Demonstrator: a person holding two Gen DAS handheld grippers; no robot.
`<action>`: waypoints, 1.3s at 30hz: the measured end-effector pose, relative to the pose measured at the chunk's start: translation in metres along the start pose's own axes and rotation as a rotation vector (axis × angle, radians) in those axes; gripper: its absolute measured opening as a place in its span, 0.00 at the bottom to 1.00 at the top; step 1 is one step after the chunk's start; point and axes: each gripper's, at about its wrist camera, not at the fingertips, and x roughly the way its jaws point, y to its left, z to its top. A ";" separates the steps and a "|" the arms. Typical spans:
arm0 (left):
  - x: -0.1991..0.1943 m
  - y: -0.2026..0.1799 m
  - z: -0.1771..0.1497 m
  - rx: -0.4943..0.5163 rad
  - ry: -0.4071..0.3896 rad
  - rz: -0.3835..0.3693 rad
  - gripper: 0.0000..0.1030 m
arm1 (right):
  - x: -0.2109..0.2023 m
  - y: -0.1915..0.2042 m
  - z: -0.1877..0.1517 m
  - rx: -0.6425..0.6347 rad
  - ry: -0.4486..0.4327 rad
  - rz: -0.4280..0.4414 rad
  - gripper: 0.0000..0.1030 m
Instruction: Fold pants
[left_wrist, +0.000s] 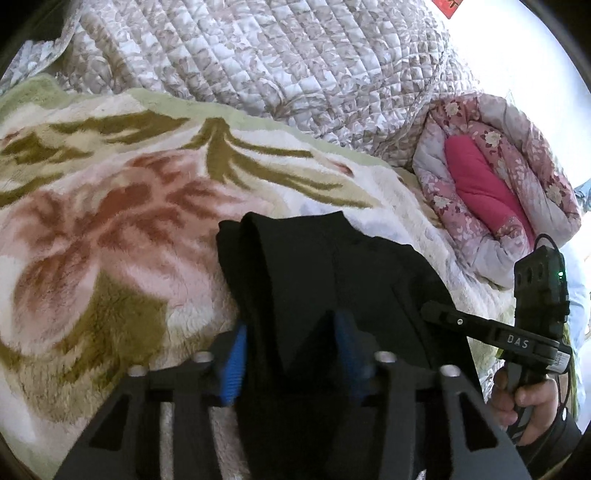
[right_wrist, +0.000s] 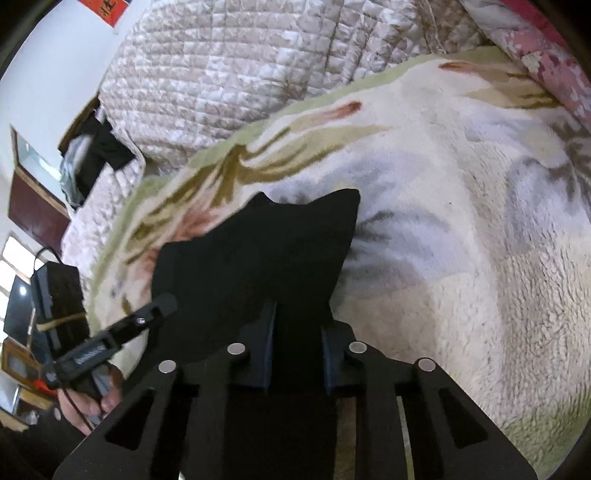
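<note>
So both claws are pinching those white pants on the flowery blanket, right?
Not white: the pants are black, as both wrist views show. The rest holds: the left claw and the right claw each pinch them on the flowery blanket.

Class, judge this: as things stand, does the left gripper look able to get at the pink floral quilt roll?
Probably not directly: the left gripper has the black pants between its pads, and the right gripper sits between it and the quilt roll.

We lose the lower part of the black pants (left_wrist: 317, 280) behind the left tongs (left_wrist: 291, 354) at 6 o'clock. At 9 o'clock in the right view, a dark garment (right_wrist: 103, 147) stays blurred.
</note>
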 end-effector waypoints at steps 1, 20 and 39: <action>-0.004 -0.003 0.001 0.009 -0.009 0.001 0.32 | -0.005 0.006 0.000 -0.020 -0.014 0.004 0.17; 0.016 0.052 0.109 0.027 -0.057 0.255 0.31 | 0.053 0.039 0.118 -0.109 -0.105 -0.053 0.22; 0.003 -0.014 0.033 0.200 -0.051 0.279 0.30 | 0.052 0.083 0.037 -0.426 0.016 -0.194 0.25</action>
